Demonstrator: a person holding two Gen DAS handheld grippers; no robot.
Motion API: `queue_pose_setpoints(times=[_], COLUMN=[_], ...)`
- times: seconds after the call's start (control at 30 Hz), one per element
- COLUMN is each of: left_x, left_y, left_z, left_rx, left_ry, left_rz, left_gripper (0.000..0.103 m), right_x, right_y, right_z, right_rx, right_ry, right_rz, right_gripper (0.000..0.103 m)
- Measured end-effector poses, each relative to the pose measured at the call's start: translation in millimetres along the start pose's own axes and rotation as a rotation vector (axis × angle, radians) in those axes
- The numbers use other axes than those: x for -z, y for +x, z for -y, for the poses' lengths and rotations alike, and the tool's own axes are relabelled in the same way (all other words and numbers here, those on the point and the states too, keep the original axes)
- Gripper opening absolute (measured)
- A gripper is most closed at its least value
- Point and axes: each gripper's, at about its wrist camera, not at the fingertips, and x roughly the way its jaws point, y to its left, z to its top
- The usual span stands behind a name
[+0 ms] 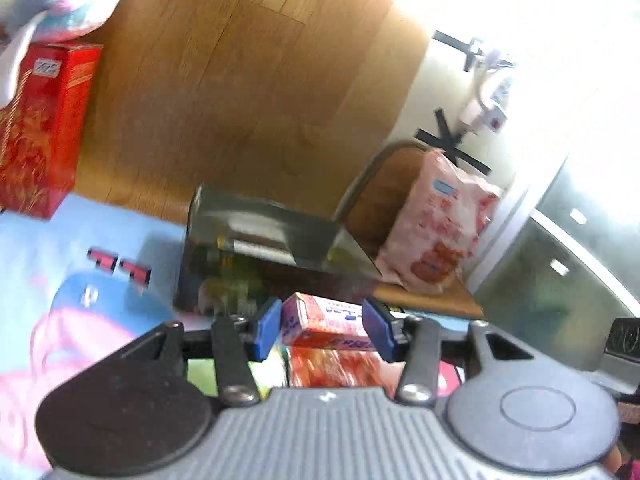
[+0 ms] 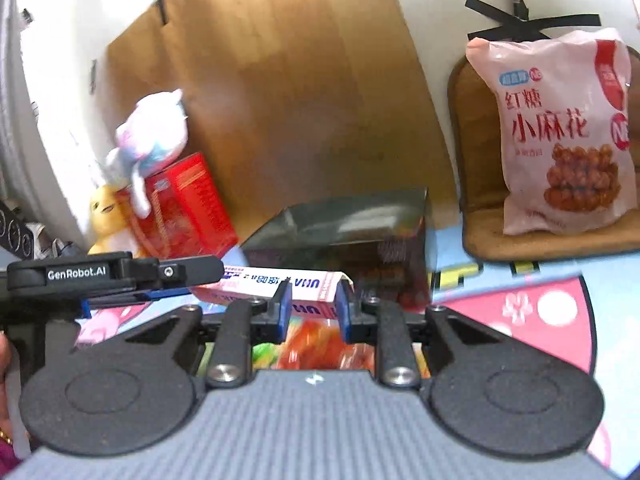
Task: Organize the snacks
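Observation:
A long pink-and-white snack box (image 1: 324,322) hangs above the mat, and both grippers hold it. My left gripper (image 1: 322,328) is shut on one end, its blue pads pressed against the box's sides. In the right wrist view the same box (image 2: 276,282) runs across the middle. My right gripper (image 2: 314,310) is shut on its right end, while the left gripper (image 2: 196,280) comes in from the left onto the other end. A dark see-through container (image 2: 352,232) stands just behind the box, and it also shows in the left wrist view (image 1: 256,248).
A large pink snack bag (image 2: 560,132) leans on a brown cushion (image 2: 480,200) at the right. A red carton (image 2: 188,204) with plush toys (image 2: 152,136) stands at the left. Orange and green packets (image 2: 320,344) lie under the grippers on a blue-and-pink mat (image 2: 520,308).

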Motion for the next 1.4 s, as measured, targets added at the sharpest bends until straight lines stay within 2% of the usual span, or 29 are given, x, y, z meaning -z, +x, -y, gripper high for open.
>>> queue_pose_setpoints(times=[0.2, 0.37, 0.47, 0.57, 0.6, 0.63, 0.7, 0.8, 0.9, 1.03, 1.13, 1.17, 1.2, 1.3, 1.4], left_x=[67.0, 113.8, 123.3, 123.1, 123.0, 121.6, 120.9, 117.8, 118.2, 126.2, 131.0, 131.7, 132.3, 136.1, 140.3], left_y=[-24.4, -30.5, -42.6, -48.2, -50.9, -55.0, -64.1, -70.2, -68.4, -57.1, -55.0, -54.9, -54.9, -59.7, -67.3], left_z=[-5.2, -8.6, -3.3, -0.7, -0.3, 0.8, -0.3, -7.1, -7.7, -2.7, 0.8, 1.4, 1.7, 8.5, 11.1], left_rx=[0.008, -0.005, -0.027, -0.033, -0.044, -0.070, -0.102, -0.116, -0.092, -0.061, -0.056, -0.035, -0.018, -0.039, -0.034], left_ry=[-0.054, -0.089, -0.048, -0.033, -0.023, -0.004, 0.016, 0.008, 0.002, 0.015, 0.054, 0.053, 0.042, 0.077, 0.083], left_rz=[-0.113, -0.211, -0.192, -0.192, -0.182, -0.164, -0.133, -0.122, -0.138, -0.189, -0.186, -0.198, -0.210, -0.210, -0.220], left_gripper=[0.044, 0.044, 0.046, 0.054, 0.055, 0.055, 0.061, 0.063, 0.062, 0.056, 0.052, 0.043, 0.042, 0.043, 0.044], right_x=[60.0, 93.0, 103.7, 108.7, 109.4, 110.7, 114.4, 119.7, 122.5, 125.4, 129.1, 130.9, 132.0, 136.9, 140.7], right_y=[-33.6, -56.9, -65.6, -71.9, -73.1, -74.5, -78.3, -77.7, -69.6, -55.0, -51.2, -51.4, -51.7, -55.6, -66.5], right_z=[1.8, -11.9, -23.0, -27.4, -28.8, -30.5, -34.7, -39.8, -36.9, -35.4, -40.9, -45.5, -47.9, -56.8, -59.1], right_rx=[-0.015, 0.008, 0.006, 0.002, 0.000, 0.004, 0.028, 0.072, 0.088, 0.076, 0.061, 0.068, 0.074, 0.118, 0.111], right_ry=[0.074, 0.065, 0.040, 0.001, -0.015, -0.035, -0.093, -0.164, -0.162, -0.172, -0.203, -0.224, -0.246, -0.300, -0.327], right_rz=[-0.089, -0.127, -0.138, -0.119, -0.118, -0.117, -0.096, -0.079, -0.093, -0.132, -0.143, -0.144, -0.144, -0.139, -0.149], right_gripper=[0.026, 0.028, 0.032, 0.034, 0.039, 0.049, 0.059, 0.065, 0.065, 0.063, 0.055, 0.053, 0.048, 0.035, 0.031])
